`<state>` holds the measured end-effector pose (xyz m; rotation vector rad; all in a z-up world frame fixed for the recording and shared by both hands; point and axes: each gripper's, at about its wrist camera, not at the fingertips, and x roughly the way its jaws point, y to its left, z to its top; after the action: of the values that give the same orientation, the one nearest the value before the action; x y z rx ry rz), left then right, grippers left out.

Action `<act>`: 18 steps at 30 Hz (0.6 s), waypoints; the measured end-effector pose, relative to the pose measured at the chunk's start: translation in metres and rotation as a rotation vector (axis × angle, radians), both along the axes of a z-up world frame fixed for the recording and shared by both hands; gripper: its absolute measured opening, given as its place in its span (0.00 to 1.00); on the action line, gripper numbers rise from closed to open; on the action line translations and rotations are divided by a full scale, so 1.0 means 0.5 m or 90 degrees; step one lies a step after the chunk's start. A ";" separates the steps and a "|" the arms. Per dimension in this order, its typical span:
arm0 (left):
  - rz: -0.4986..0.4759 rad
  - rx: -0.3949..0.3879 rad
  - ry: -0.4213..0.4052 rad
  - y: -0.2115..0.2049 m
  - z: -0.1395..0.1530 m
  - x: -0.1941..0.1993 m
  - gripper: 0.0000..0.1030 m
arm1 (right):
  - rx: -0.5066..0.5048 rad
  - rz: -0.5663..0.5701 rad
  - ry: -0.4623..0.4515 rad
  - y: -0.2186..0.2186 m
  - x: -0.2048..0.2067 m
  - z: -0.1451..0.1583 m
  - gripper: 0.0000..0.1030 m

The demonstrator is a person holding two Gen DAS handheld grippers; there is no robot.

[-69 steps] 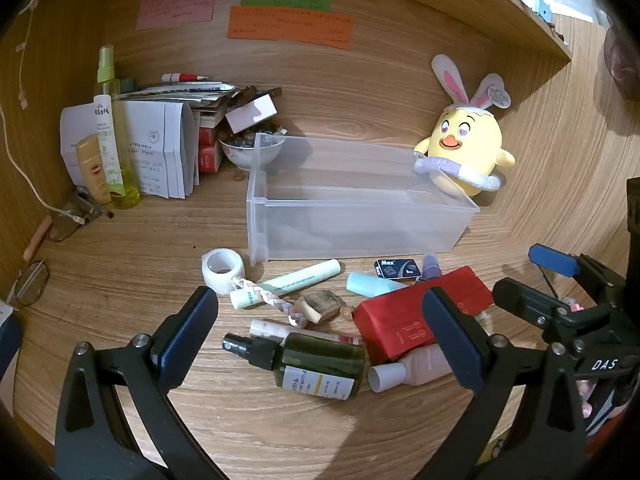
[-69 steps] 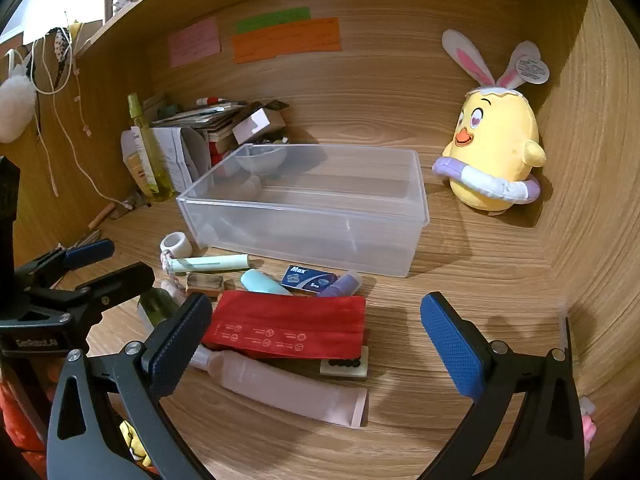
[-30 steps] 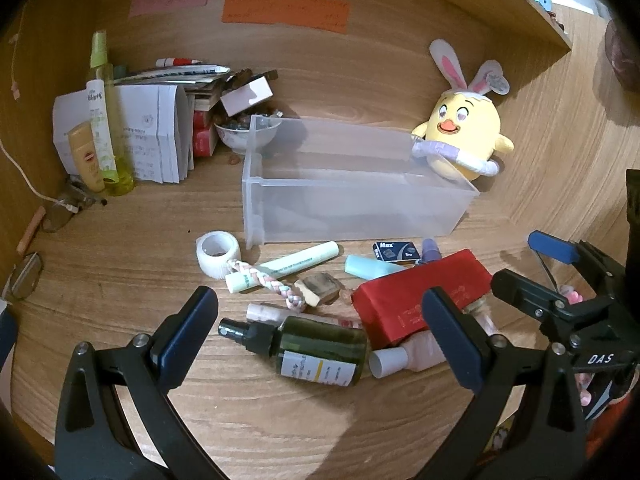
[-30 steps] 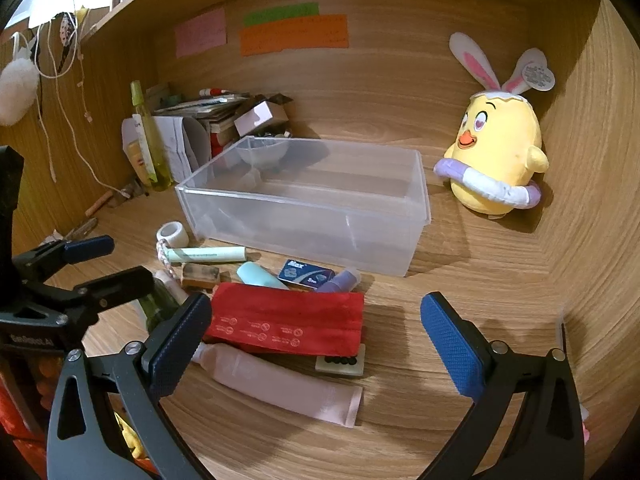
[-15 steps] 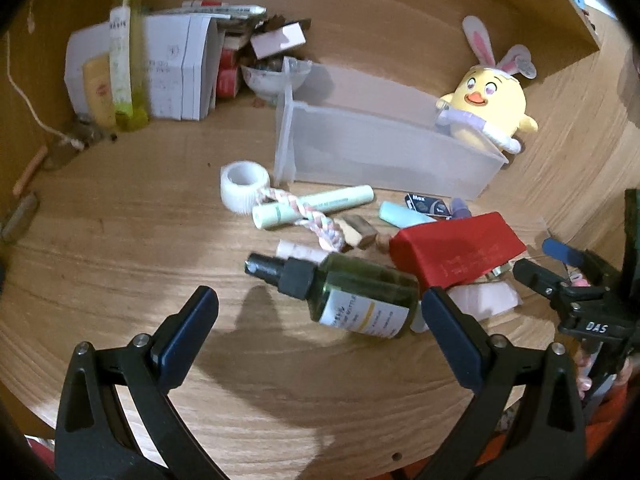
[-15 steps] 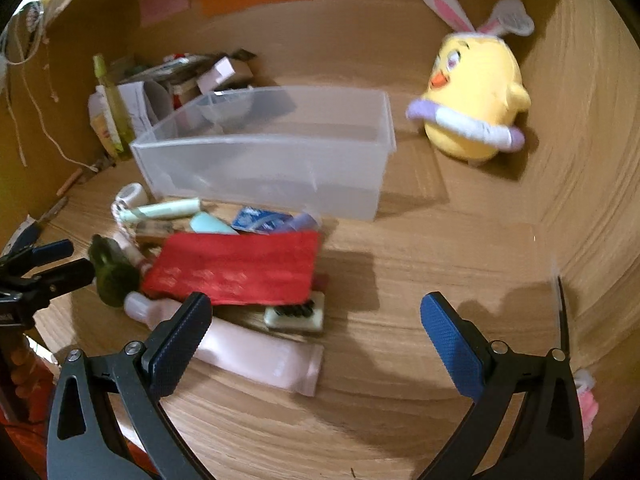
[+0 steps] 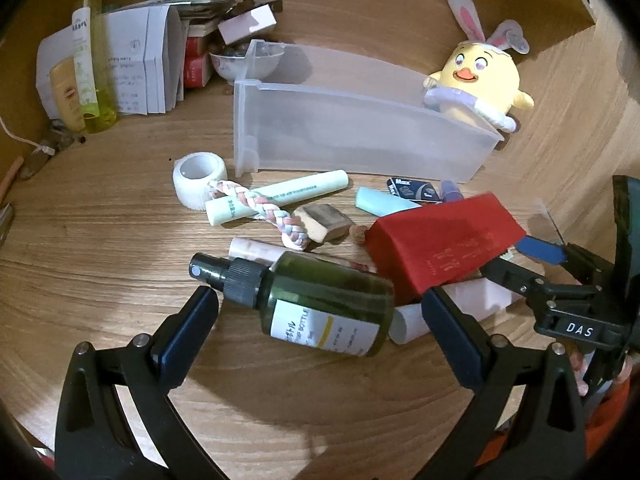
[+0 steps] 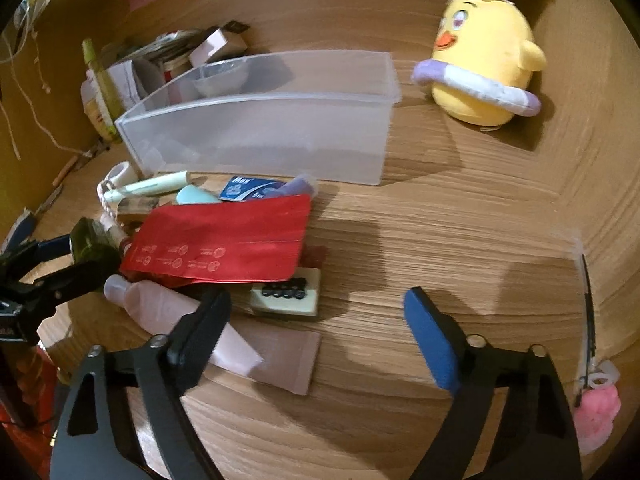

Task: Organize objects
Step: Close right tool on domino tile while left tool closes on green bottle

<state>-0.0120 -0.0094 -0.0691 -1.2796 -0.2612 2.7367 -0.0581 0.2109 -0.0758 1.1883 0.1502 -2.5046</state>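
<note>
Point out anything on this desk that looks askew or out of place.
The clear bin looks empty while small items lie jumbled in front of it. The green spray bottle lies on its side, and the red packet rests tilted across a pink tube.

The desk (image 7: pixel 100 248) is wood-look with a clear grain and a matt finish. The bin (image 7: pixel 360 136) is frosted see-through plastic, smooth. The spray bottle (image 7: pixel 320 300) looks like dark green glossy plastic with a ribbed black cap and a paper label. The red pouch (image 8: pixel 224 240) is shiny, foil-like. The pink tube (image 8: pixel 224 340) is soft matt plastic. The chick toy (image 8: pixel 484 64) is fuzzy plush, and the braided cord (image 7: pixel 260 216) is cloth.
</note>
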 end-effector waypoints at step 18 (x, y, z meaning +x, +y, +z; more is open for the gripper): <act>0.018 -0.005 0.011 -0.016 -0.003 0.006 0.62 | 0.008 -0.020 0.010 0.009 -0.008 0.002 0.30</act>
<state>-0.0093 -0.0173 -0.0708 -1.2632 -0.2689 2.7744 -0.0621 0.2154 -0.0748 1.1855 0.1528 -2.5438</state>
